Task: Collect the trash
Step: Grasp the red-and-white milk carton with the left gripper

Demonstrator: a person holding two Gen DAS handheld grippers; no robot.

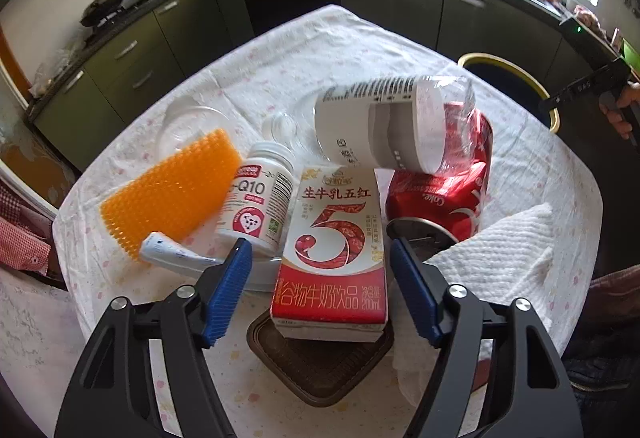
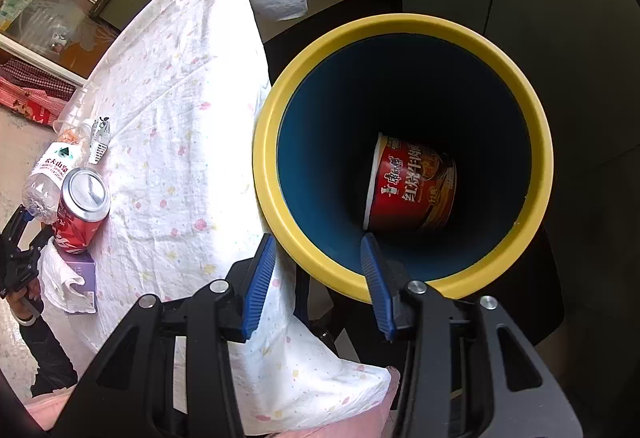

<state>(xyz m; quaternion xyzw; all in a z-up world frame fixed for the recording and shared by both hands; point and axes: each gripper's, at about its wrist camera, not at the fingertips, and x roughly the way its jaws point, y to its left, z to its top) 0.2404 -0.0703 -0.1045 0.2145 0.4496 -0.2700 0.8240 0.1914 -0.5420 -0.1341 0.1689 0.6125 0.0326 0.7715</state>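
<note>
With our left gripper [image 1: 320, 286] fingers spread unclenched around the red-and-white milk carton [image 1: 330, 258], closing off-centre could topple the clear plastic bottle [image 1: 394, 126] at twelve o'clock.

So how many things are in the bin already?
1 that shows. An instant noodle cup lies on its side at the bottom of the yellow-rimmed bin, beside the table. The near part of the bin's floor is hidden, so more could be there.

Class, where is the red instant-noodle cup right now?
In the right wrist view, the red instant-noodle cup lies on its side at the bottom of the yellow-rimmed blue bin, beside the table.
</note>
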